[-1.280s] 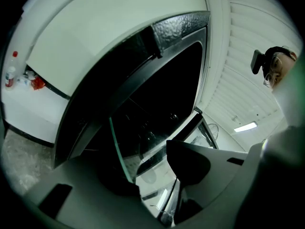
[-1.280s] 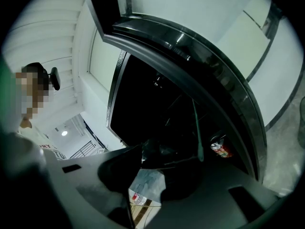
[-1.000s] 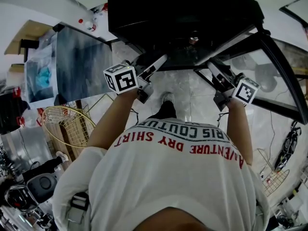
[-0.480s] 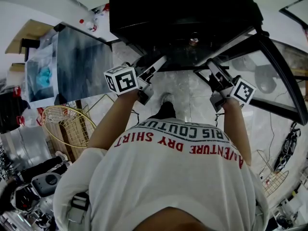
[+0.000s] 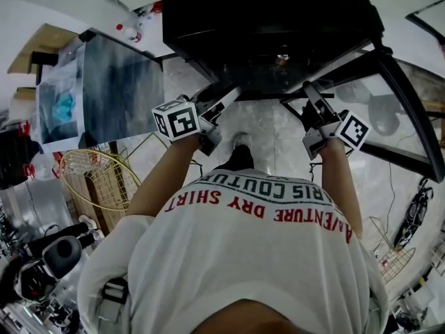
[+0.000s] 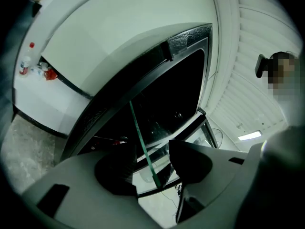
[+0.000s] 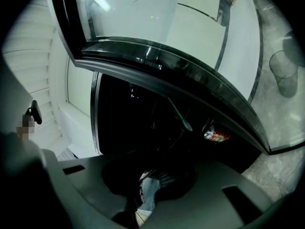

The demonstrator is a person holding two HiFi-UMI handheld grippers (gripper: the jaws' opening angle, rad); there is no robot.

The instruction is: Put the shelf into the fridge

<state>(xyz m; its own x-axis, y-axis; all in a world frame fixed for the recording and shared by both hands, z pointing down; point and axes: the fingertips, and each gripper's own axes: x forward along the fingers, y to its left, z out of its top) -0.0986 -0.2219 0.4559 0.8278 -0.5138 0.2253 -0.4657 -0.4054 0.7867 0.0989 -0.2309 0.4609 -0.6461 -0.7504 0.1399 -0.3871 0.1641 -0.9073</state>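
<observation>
The black fridge [image 5: 271, 19] stands open in front of me. The glass shelf [image 5: 268, 82] lies level in its mouth. My left gripper [image 5: 226, 97] is at the shelf's left front corner. In the left gripper view the shelf's green edge [image 6: 140, 137] runs between the jaws of the left gripper [image 6: 150, 163]; they have just been opening and stand clear of the glass. My right gripper [image 5: 309, 92] is at the right front corner. Its jaws [image 7: 147, 185] have just been closing to a narrow slit with no thing seen gripped. The shelf's edge [image 7: 178, 113] shows farther in.
The fridge's glass door [image 5: 389, 117] hangs open at the right, its dark frame [image 7: 190, 75] arching over the right gripper. A wire basket [image 5: 97, 179] stands at my lower left. A red-labelled item [image 7: 214, 135] sits inside the fridge. Cables lie on the floor at the right.
The right gripper has rolled and shifted slightly left, its marker cube turning. The left gripper has stayed in place at the shelf's corner.
</observation>
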